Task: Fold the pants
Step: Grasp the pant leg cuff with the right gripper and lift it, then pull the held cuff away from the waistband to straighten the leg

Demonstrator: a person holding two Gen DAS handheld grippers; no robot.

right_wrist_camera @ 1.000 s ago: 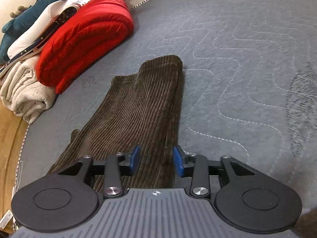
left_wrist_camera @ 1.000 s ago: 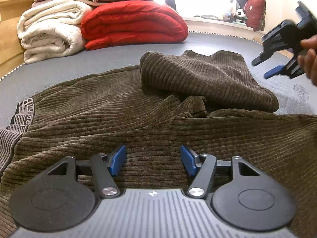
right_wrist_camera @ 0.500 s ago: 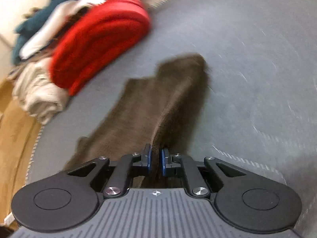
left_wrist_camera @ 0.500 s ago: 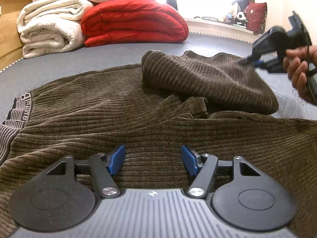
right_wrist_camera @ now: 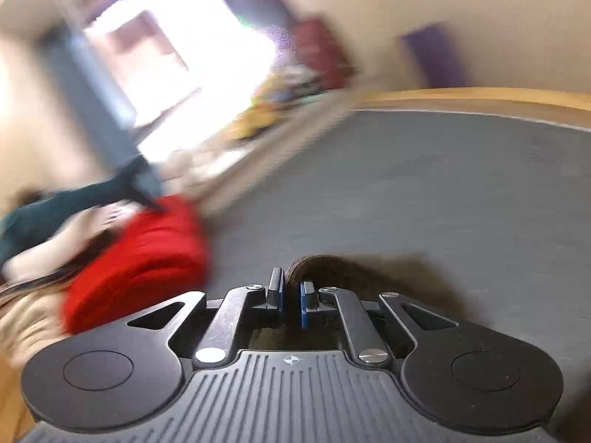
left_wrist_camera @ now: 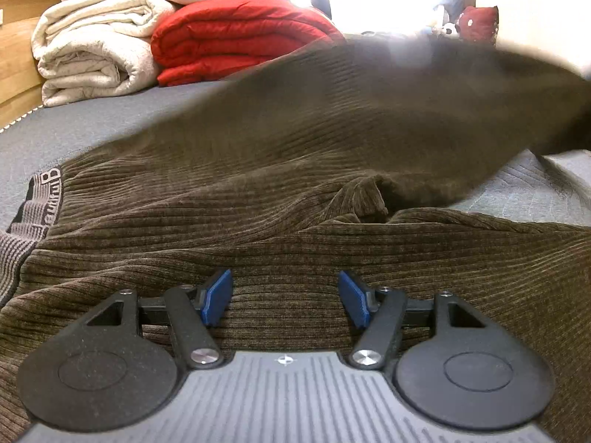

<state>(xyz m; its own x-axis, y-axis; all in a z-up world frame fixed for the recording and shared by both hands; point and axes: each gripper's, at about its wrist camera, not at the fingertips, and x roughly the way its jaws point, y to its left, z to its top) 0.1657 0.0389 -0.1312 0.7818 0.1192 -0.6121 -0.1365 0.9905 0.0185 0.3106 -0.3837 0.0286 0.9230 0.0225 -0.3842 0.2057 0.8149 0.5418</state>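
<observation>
**Operator:** While my left hand-held gripper (left_wrist_camera: 284,297) sits where it was a second ago, fingers apart over the near leg of the pants (left_wrist_camera: 258,258) and gripping nothing, the far leg has changed completely. It lay bunched flat on the bed (left_wrist_camera: 74,125); now it hangs in the air as a blurred brown sheet across the view.

**Observer:** And on the right?

**Operator:** My right hand-held gripper (right_wrist_camera: 291,295) has just been closing, and its fingers are now pinched together on a fold of that leg's end. A second ago they stood apart above the cloth; now the camera looks out over the bed toward the red quilt (right_wrist_camera: 136,262) and the window.

**Observer:** What does that mean for the fold?

**Operator:** I'd say the leg is picked up and mid-carry, likely to be laid over the near leg. The pants' waistband (left_wrist_camera: 40,199) lies on the bed at the left.
</observation>
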